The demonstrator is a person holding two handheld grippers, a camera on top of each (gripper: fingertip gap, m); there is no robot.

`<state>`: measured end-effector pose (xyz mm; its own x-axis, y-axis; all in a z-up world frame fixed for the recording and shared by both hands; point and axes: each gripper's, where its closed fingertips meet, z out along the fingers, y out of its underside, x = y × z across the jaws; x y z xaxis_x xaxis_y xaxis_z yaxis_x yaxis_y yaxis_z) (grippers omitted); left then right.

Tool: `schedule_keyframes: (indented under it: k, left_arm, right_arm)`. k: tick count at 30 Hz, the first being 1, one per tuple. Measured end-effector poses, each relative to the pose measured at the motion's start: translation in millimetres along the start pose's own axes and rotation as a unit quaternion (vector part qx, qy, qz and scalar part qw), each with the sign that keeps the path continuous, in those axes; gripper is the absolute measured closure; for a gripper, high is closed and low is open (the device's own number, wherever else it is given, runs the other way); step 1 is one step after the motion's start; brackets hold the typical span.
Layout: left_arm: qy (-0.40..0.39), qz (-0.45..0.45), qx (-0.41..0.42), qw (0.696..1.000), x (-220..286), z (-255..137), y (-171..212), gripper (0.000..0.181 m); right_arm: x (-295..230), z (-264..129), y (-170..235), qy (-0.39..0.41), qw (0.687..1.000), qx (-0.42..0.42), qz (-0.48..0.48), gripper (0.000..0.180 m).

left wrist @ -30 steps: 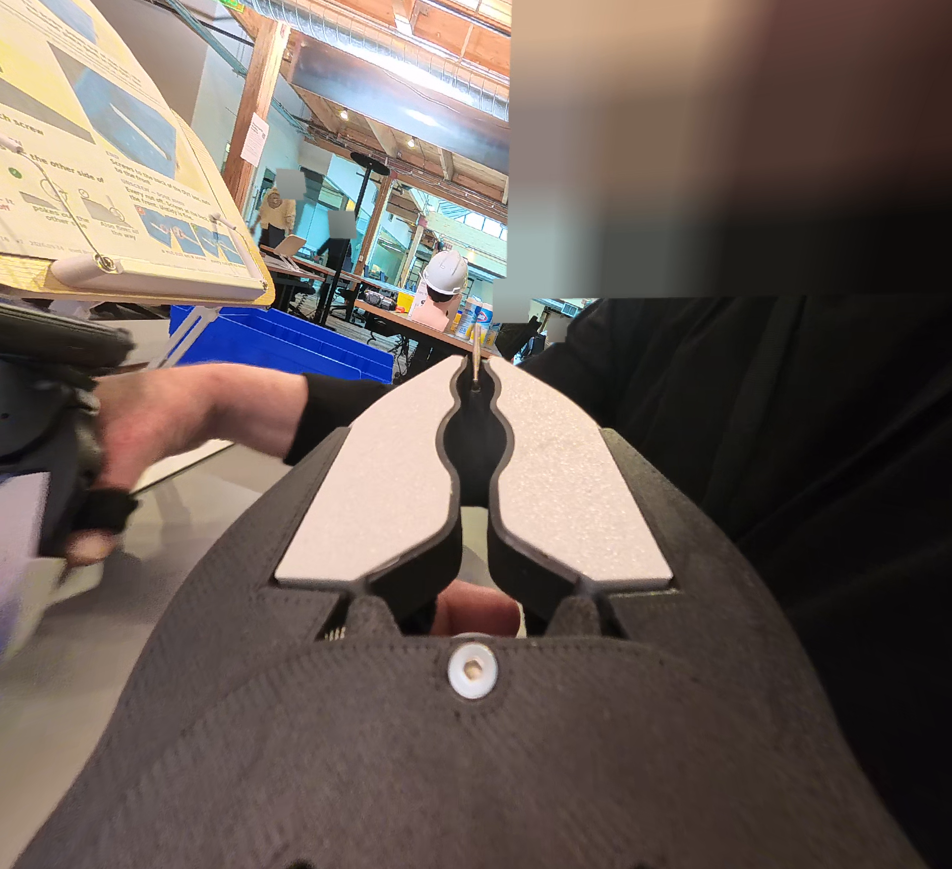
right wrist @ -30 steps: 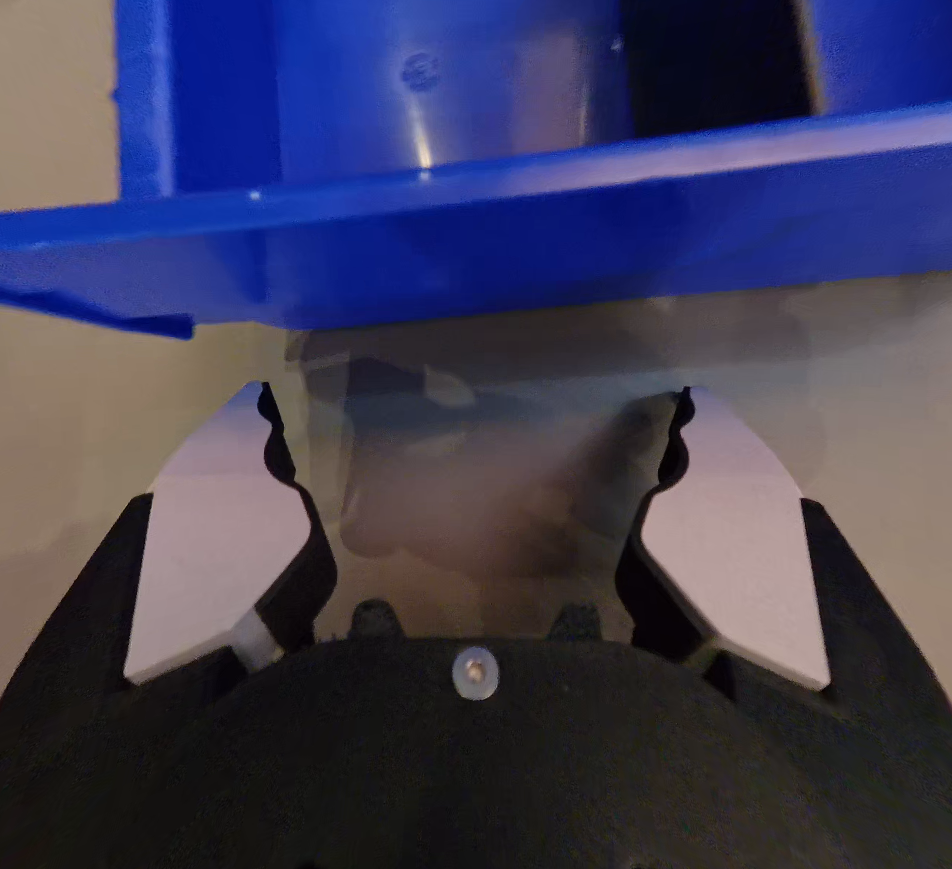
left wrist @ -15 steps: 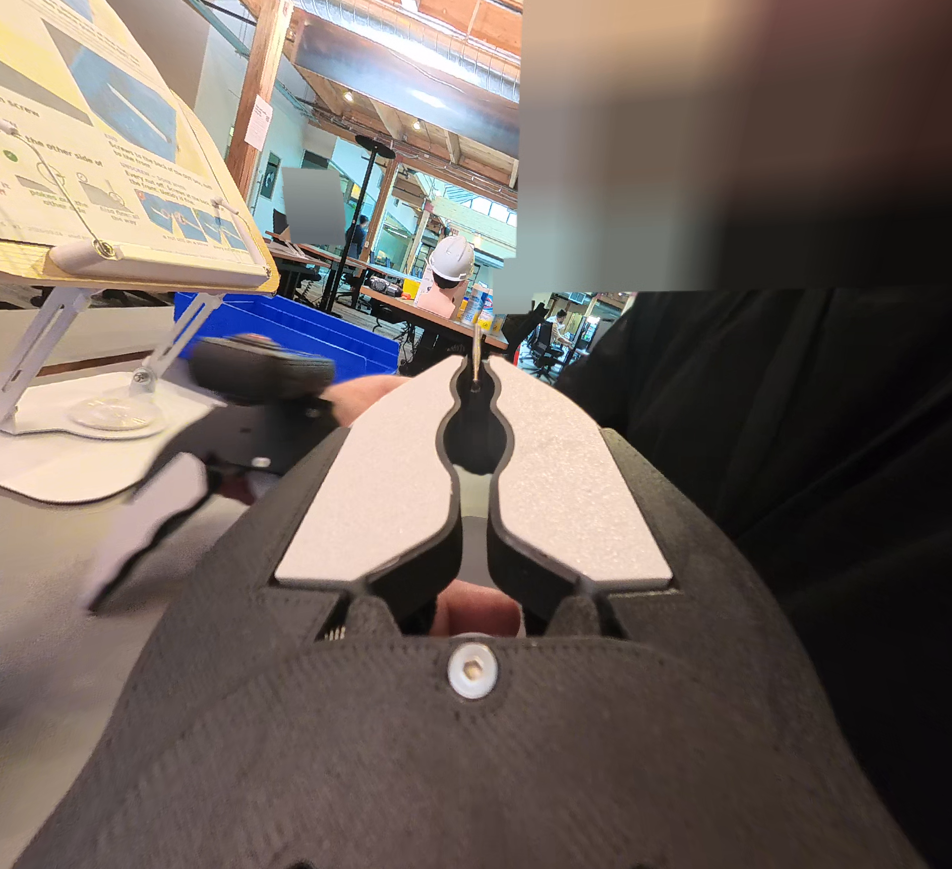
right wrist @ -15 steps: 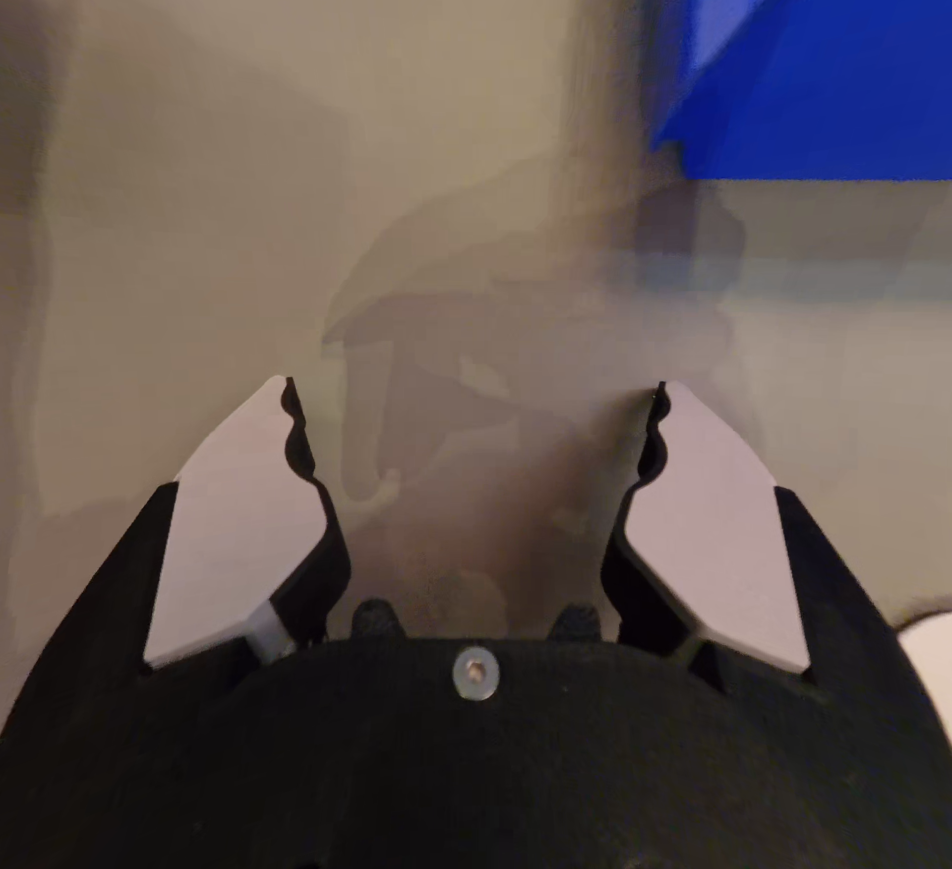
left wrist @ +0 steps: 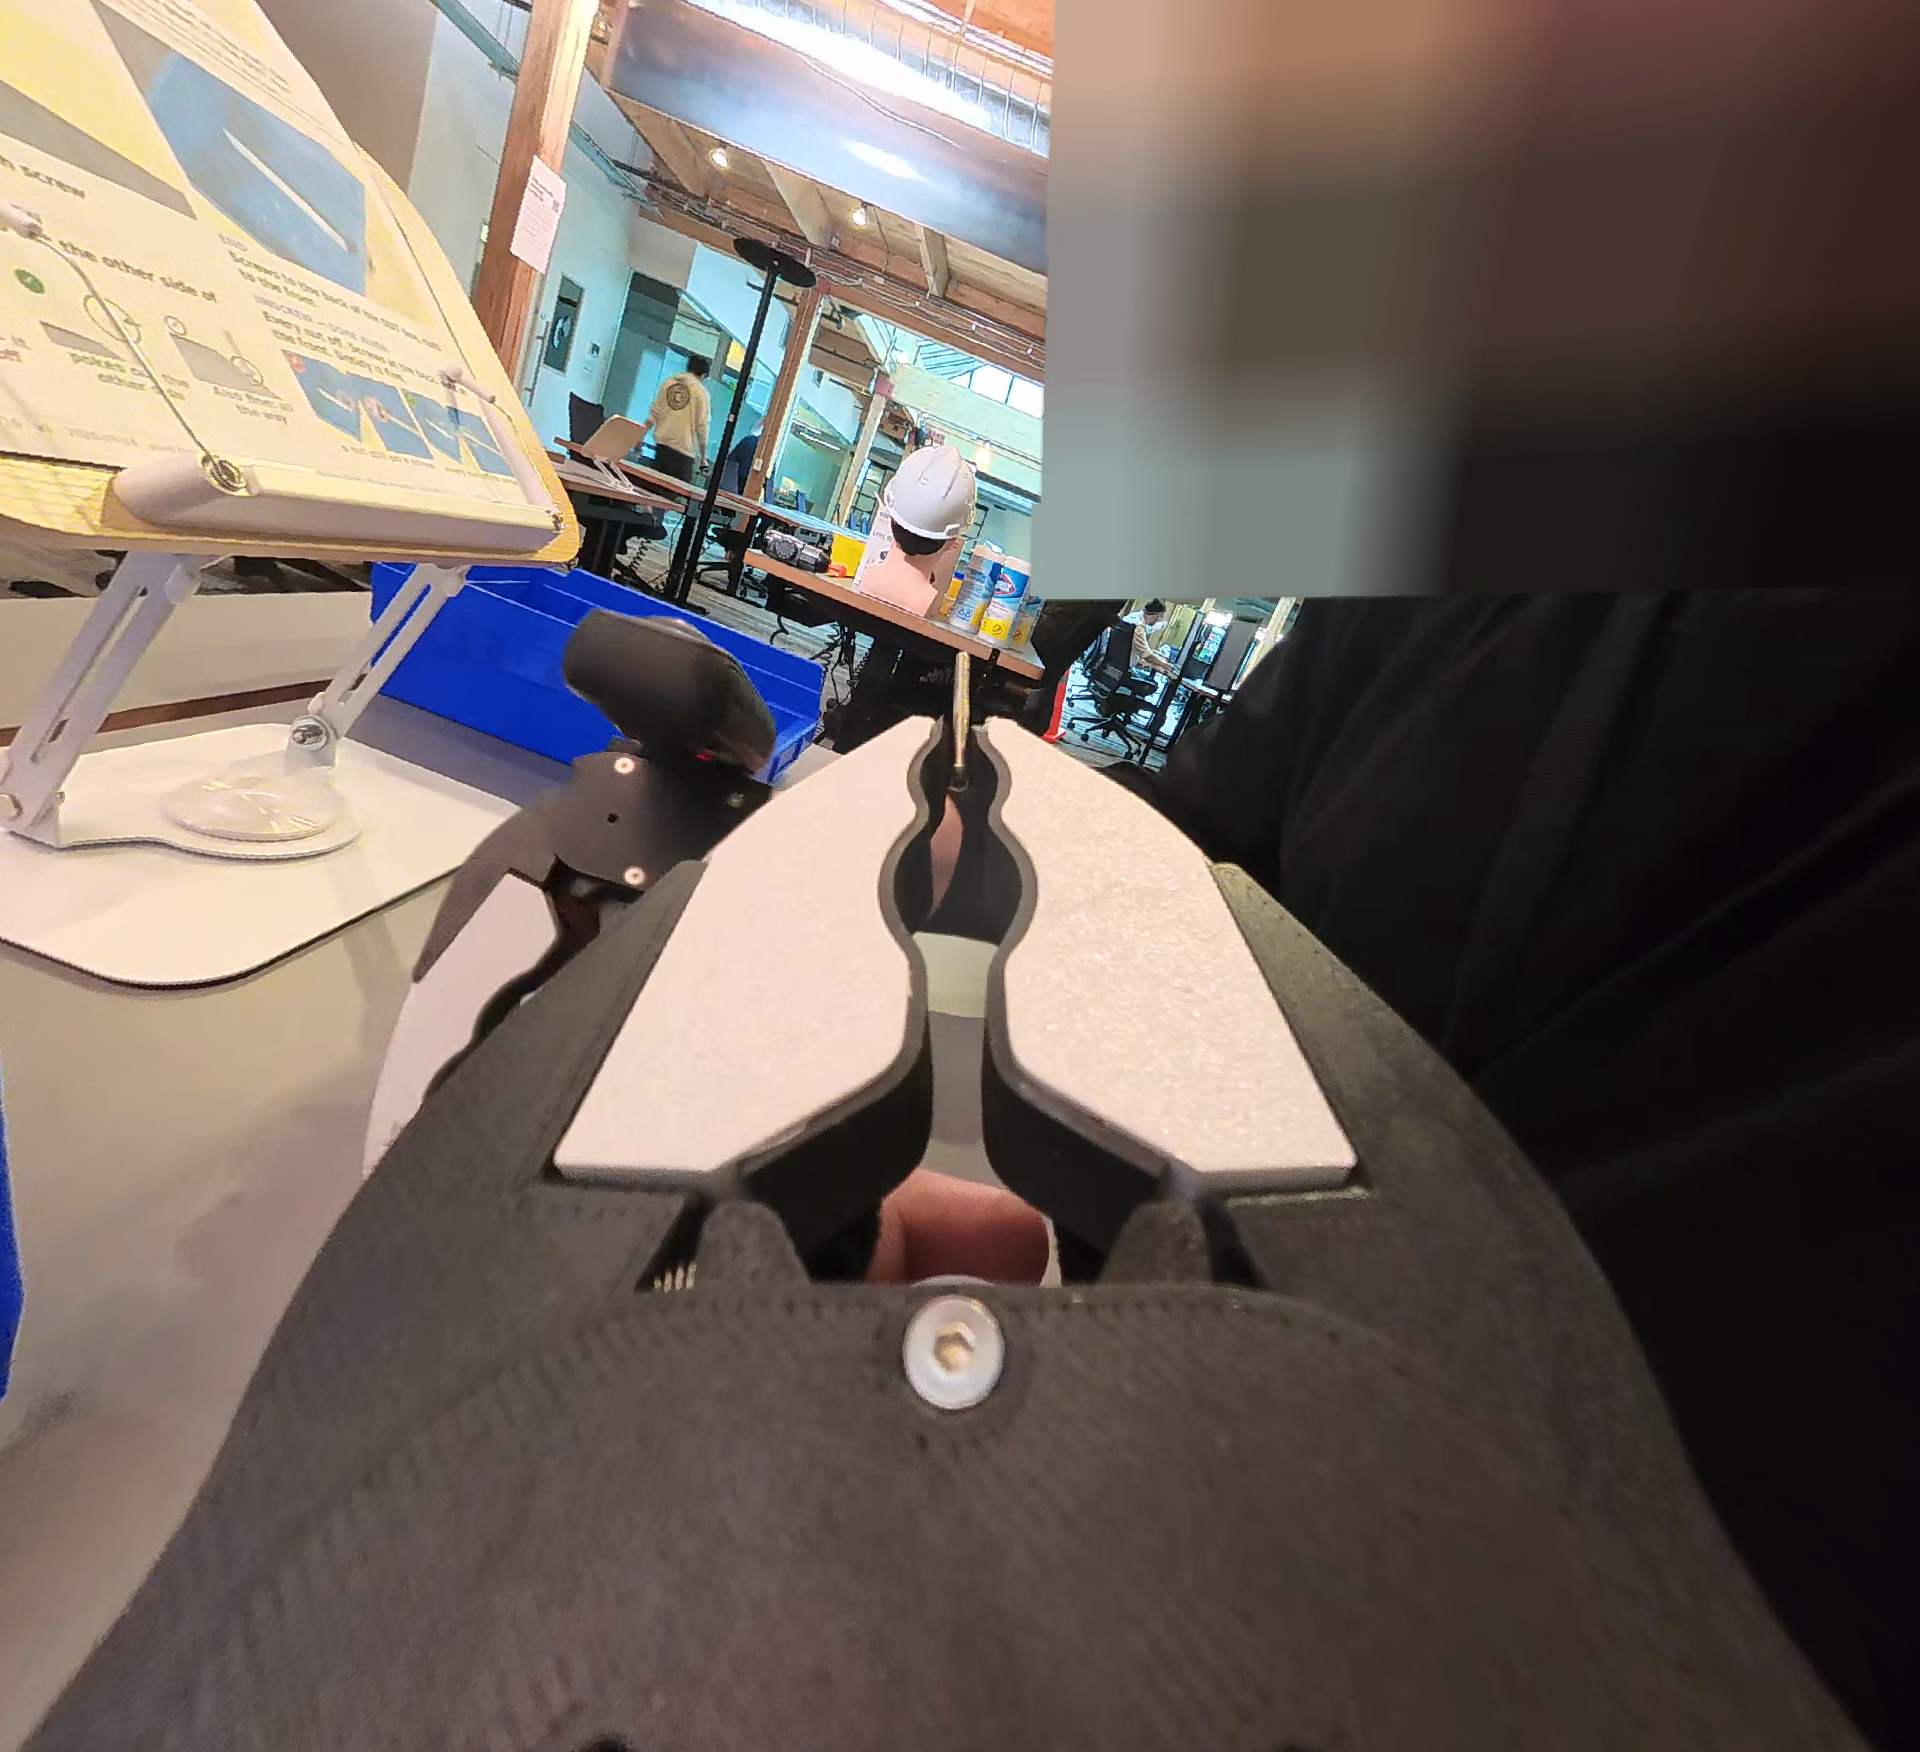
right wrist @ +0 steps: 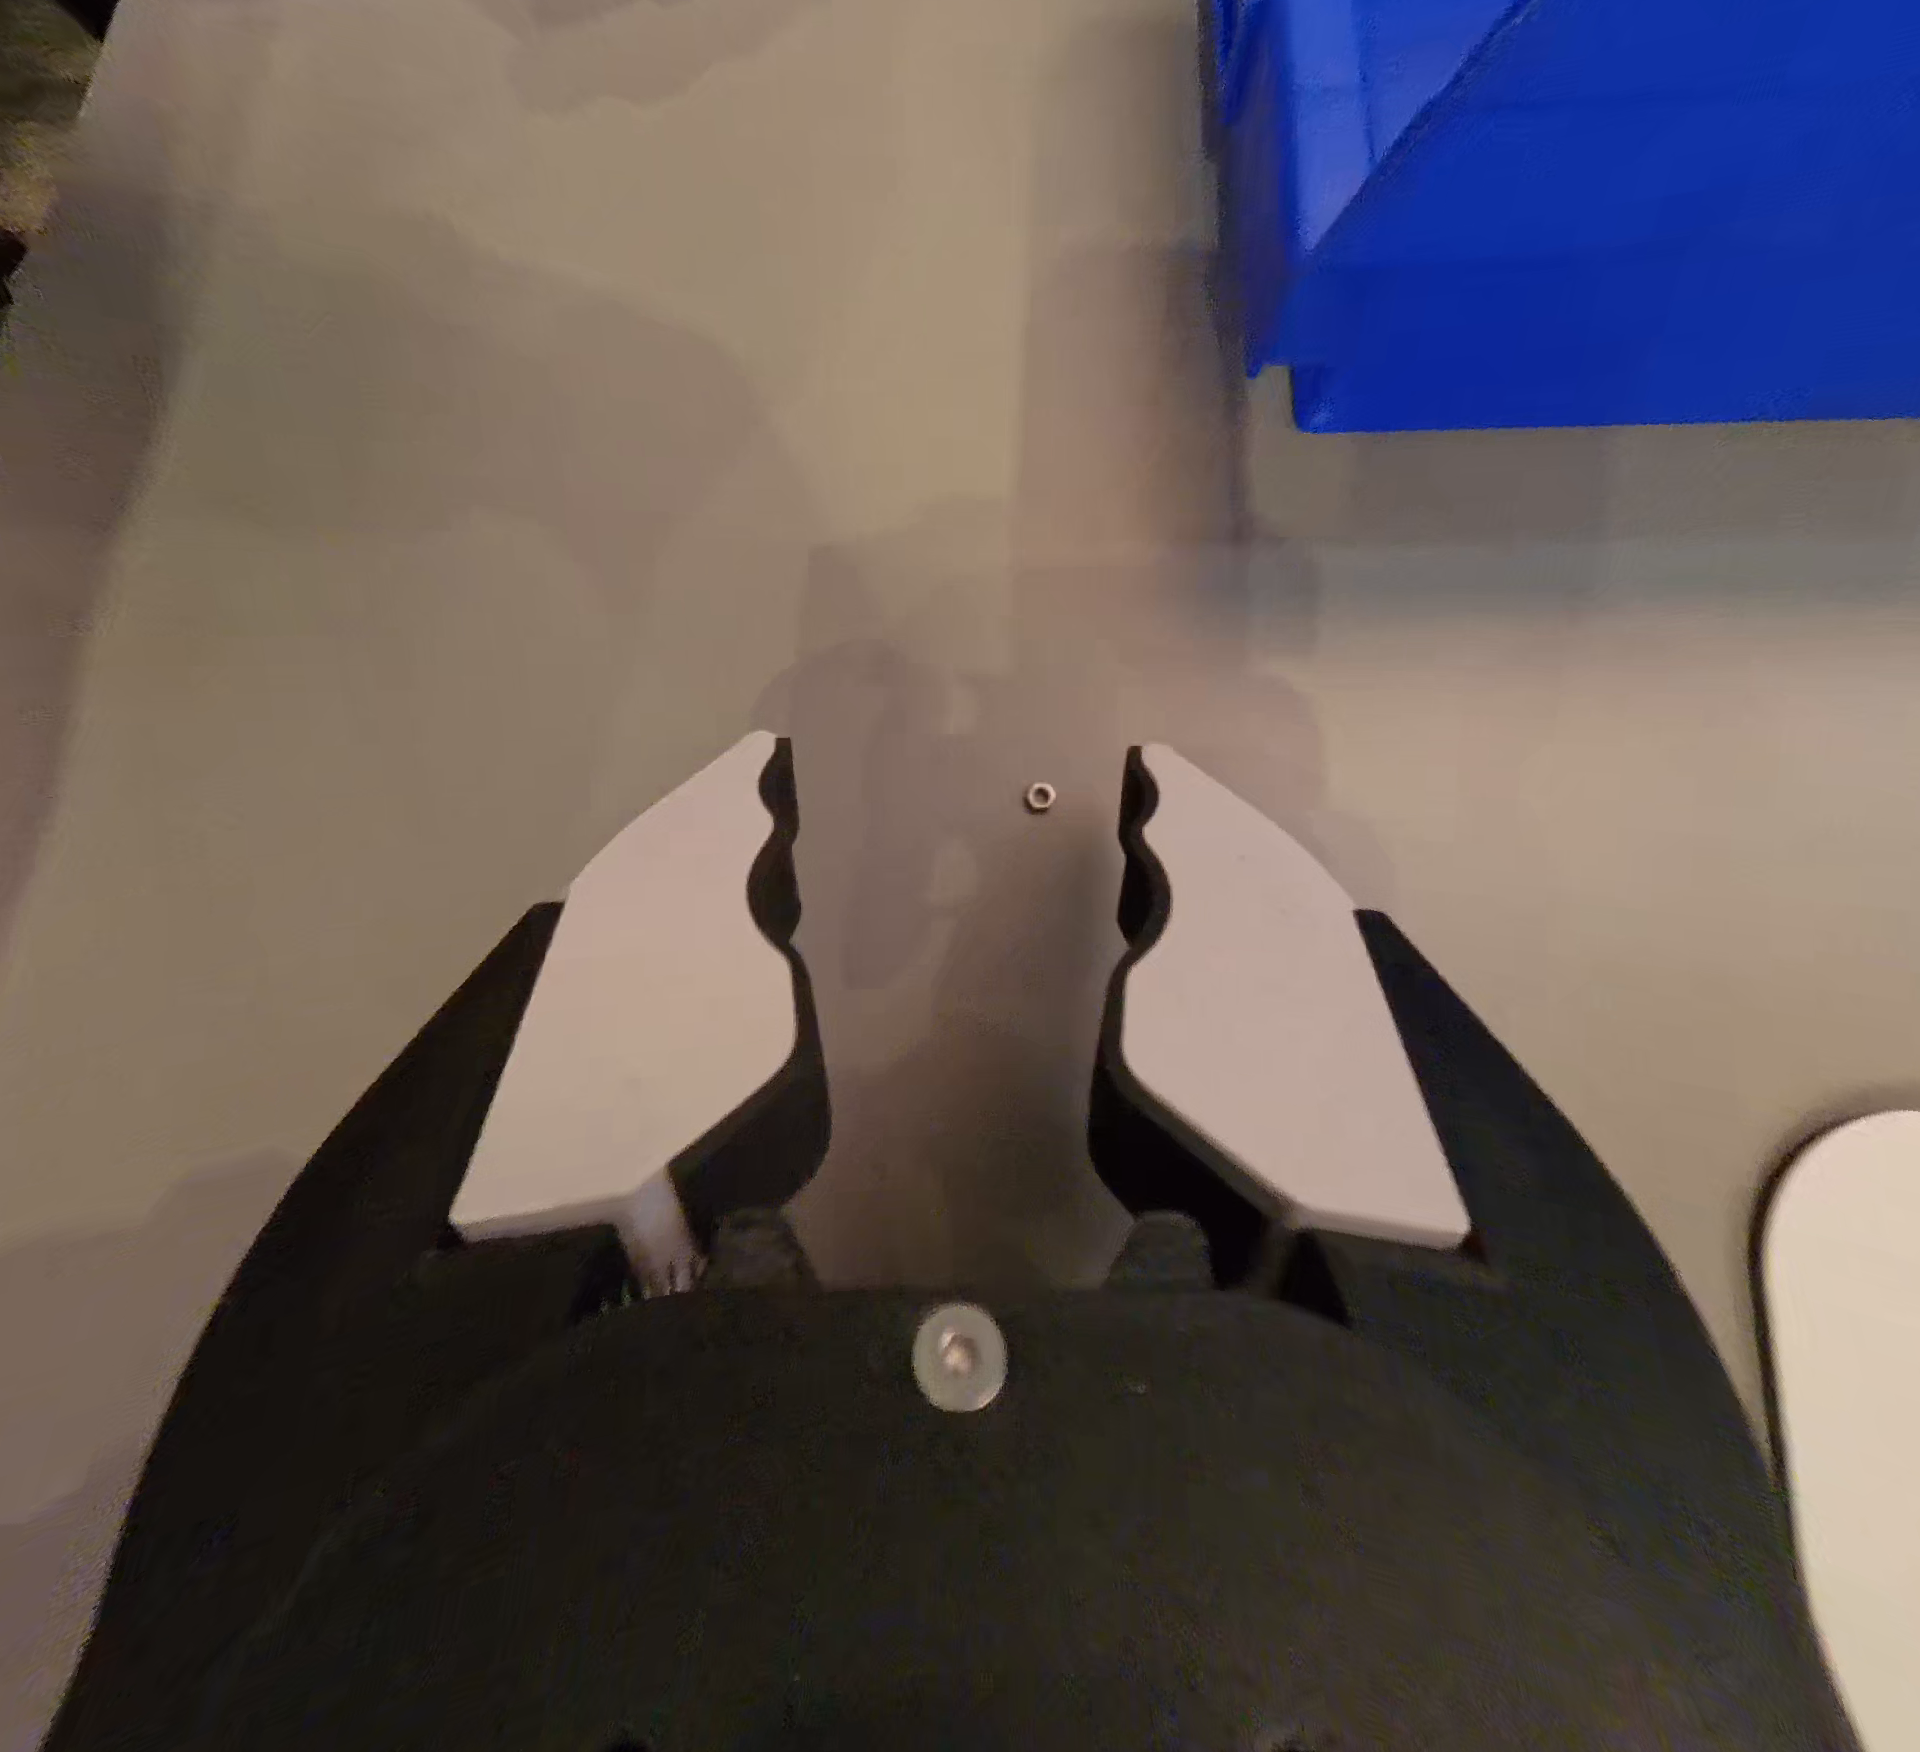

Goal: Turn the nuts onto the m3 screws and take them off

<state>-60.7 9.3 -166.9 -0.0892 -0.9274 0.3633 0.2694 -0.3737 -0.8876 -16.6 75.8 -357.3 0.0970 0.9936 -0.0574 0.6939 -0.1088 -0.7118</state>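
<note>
Between the parted fingers of the right gripper [right wrist: 956,767], a little nearer the right-hand one, a single small metal nut [right wrist: 1037,796] lies flat on the grey tabletop [right wrist: 520,455]. That gripper hangs above it with its jaws roughly half open and nothing in them. Beyond the nut and off to its right stands a blue bin [right wrist: 1610,196], well apart from it; nearer the camera on that same side, the rounded white base of a document stand [right wrist: 1849,1390] edges into view.

The left gripper [left wrist: 961,746] is tilted upward, away from the table. Its jaws are pressed together on a thin m3 screw [left wrist: 962,705], pinched at the very tips so the shank pokes out past them. The head end appears to sit inside the tips, though the view there is too small to be sure.

The nut looks light, hard and smooth, the sort of thing that would skate across the tabletop or flip if nudged from one side only. Lying flat, it offers little height to catch. A fair judgement is that the fingertips should come down either side of it and close evenly across two opposite flats, leaving the threaded hole clear for the screw. The screw is stiff but slender, and may pivot in its grip under sideways pressure.
</note>
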Motion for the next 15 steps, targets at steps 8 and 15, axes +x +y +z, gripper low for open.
schedule_keyframes:
  k: [8, 15]
  left_arm:
    - [0.002, -0.004, 0.006, 1.0, 0, -2, -2, 0.178]
    - [0.009, -0.008, 0.014, 1.0, 1, -3, -4, 0.178]
  right_arm:
    - [9, 11, 12, 0.0, 1.0, -0.03, -0.005, 0.15]
    - [15, 11, 14, 0.015, 1.0, -0.025, -0.011, 0.165]
